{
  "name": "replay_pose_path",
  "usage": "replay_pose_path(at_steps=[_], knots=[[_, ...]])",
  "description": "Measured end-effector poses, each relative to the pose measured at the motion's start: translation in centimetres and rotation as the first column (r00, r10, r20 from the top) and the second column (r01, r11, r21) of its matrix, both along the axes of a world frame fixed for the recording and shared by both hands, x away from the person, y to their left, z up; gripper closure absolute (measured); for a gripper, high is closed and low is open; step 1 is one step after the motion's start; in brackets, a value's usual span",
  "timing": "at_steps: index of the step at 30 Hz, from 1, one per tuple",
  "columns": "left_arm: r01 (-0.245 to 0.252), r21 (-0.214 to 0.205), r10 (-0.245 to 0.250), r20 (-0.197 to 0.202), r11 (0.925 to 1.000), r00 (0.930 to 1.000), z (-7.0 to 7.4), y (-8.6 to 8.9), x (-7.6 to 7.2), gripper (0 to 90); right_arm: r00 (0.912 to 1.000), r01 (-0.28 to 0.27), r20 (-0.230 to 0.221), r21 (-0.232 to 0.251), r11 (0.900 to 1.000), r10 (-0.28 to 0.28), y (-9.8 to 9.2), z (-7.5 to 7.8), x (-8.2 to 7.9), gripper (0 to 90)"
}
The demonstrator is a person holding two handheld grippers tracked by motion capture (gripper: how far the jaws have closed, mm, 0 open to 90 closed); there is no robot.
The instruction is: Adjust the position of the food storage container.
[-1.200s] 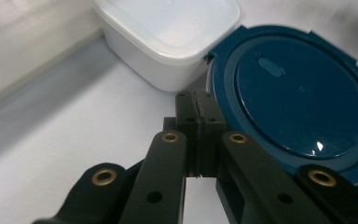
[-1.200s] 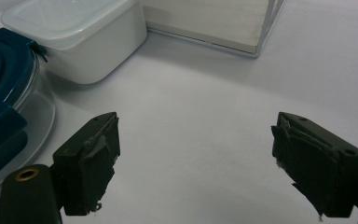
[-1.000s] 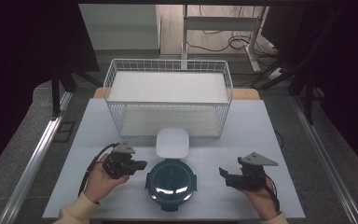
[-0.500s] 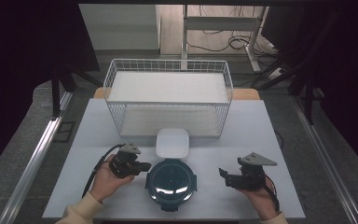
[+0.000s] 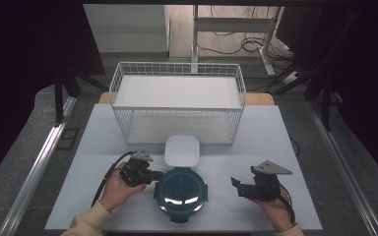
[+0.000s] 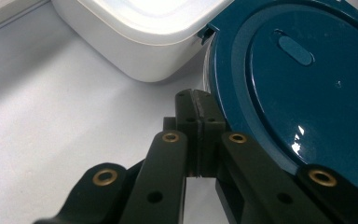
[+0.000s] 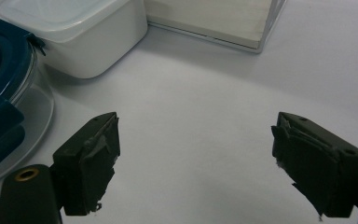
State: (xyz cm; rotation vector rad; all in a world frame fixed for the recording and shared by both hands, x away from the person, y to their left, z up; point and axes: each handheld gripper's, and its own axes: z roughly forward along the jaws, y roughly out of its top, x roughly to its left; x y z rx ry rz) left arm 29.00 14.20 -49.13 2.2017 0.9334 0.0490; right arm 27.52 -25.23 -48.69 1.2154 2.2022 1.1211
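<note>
The left gripper [image 5: 150,175] sits at 9 o'clock of the round box [image 5: 180,189], its fingers [image 6: 199,122] pressed together with nothing between them, the tips touching or just beside the rim of the teal lid [image 6: 298,79]. The round box stands at the near edge of the bench [image 5: 285,137], at centre, between the two hands. At its 12 o'clock, touching or almost touching it, is the white box [image 5: 182,150], and beyond that the wire basket [image 5: 177,105]. A lid clip [image 6: 206,33] points toward the white box.

The right gripper [image 5: 240,187] hovers at 3 o'clock of the round box, well apart from it, fingers [image 7: 91,161] spread wide and holding nothing; bare bench lies between them.

Risks, as I judge them: with closed fingers nudging the rim from one side and nothing steadying the other, the round box could slide toward 3 o'clock or skate off the near edge of the bench. A push angled toward 12 o'clock would shove it into the white box and drive that against the basket. If the aim is to lift a clip, the closed tips could slip over the smooth lid. The left cable [image 5: 109,173] trails near the hand and may snag.
</note>
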Motion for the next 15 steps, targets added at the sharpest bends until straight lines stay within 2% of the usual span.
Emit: replay_pose_path(at_steps=[15], knots=[[0.011, -0.016, -0.012, -0.005, 0.9998, 0.9999, -0.08, -0.68, -0.43, 90.0, 1.0, -0.001, 0.002, 0.001, 1.0, 0.001, -0.11, 0.12, 0.06, 15.0]])
